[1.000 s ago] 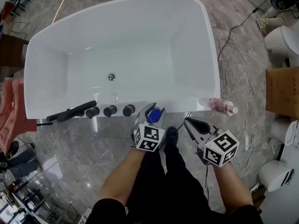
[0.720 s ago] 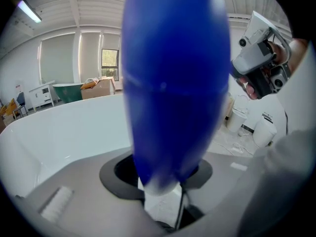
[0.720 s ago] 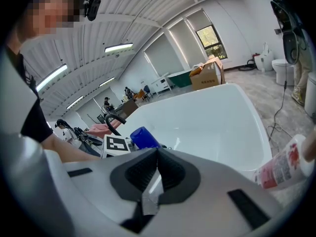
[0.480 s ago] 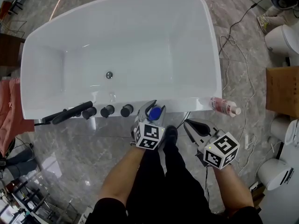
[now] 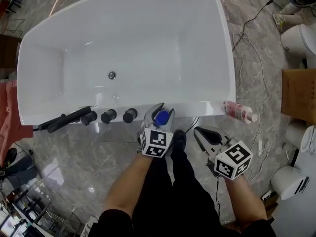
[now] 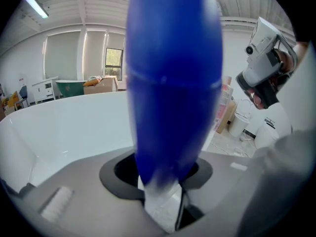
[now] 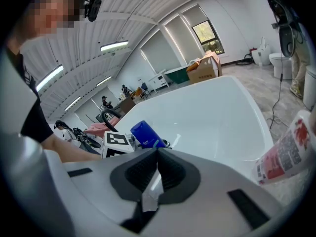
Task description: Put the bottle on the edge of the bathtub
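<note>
Head view: the left claw (image 5: 163, 111) is clamped on the blue bottle (image 5: 161, 117), which is held at the near rim of the bathtub (image 5: 202, 107); whether it touches the rim cannot be told. The right claw (image 5: 200, 132) hangs beside it, off the tub, with its jaws together. Left gripper view: the bottle fills the middle, with the jaws pressing on it. Right gripper view: the jaws meet with nothing between them. Judgement: the bottle has been brought to the edge; setting it down and releasing it remain. The rim is narrow, with dark knobs (image 5: 108, 116) to the left and a pink bottle (image 5: 238, 111) at the right corner. Bare rim lies between them.
</note>
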Demonstrator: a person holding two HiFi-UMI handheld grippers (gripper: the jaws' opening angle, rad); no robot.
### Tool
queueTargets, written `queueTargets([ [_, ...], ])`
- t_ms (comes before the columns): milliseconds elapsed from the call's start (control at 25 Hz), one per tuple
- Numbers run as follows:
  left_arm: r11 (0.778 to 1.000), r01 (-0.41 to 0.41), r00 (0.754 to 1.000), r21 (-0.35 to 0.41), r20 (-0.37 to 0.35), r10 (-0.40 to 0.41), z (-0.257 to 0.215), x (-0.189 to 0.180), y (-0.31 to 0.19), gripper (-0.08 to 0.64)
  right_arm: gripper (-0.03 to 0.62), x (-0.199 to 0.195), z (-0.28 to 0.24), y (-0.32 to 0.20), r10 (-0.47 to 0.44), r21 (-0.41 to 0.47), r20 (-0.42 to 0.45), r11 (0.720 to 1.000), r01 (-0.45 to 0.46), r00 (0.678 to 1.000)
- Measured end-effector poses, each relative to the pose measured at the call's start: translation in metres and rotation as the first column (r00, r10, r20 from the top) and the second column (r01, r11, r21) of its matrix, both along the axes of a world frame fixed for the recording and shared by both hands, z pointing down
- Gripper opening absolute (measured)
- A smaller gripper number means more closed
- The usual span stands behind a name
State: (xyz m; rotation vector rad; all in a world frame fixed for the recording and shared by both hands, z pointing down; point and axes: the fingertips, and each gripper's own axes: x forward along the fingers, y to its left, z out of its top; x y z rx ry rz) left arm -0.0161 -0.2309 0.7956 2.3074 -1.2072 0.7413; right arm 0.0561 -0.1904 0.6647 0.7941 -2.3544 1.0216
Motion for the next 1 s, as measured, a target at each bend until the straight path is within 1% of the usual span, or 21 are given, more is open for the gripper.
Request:
queueTargets([
  [160,1.0,-0.001,1.0,0.024,0.004,0.001,0.001,0.003,-0.003,0.169,0.012,-0.002,0.009,0.004,-0.007,-0.013,0.001,1.0,0.007,1.0],
  [400,0.999,0.012,1.0,0.033,0.015,-0.013,0.002,0.003,0.002,0.171,0.012,-0.005,0.007,0.002,-0.018,-0.007,0.012,1.0,0.018,1.0],
  [560,1.0,-0.012,1.0,0.023,0.019,0.012,0.004,0.006,0.006,0.179,0.012,-0.002,0.005,0.002,-0.02,-0.007,0.01,1.0,0.02,1.0],
  [800,1.0,-0.019,1.0,-0.011,0.018,0.02,0.005,0.004,0.012,0.194,0.012,0.0,0.001,0.007,-0.02,-0.007,0.009,1.0,0.02,1.0],
  [880,0.999,-0.026,1.0,-0.026,0.014,0.026,0.001,0.005,0.016,0.207,0.012,0.0,-0.005,0.007,-0.02,-0.006,0.012,1.0,0.02,1.0],
  [1000,0.999,-0.039,0.999,-0.024,0.016,0.04,-0.011,0.004,0.015,0.216,0.012,-0.004,-0.018,0.003,-0.023,0.02,0.025,1.0,0.023,0.999],
])
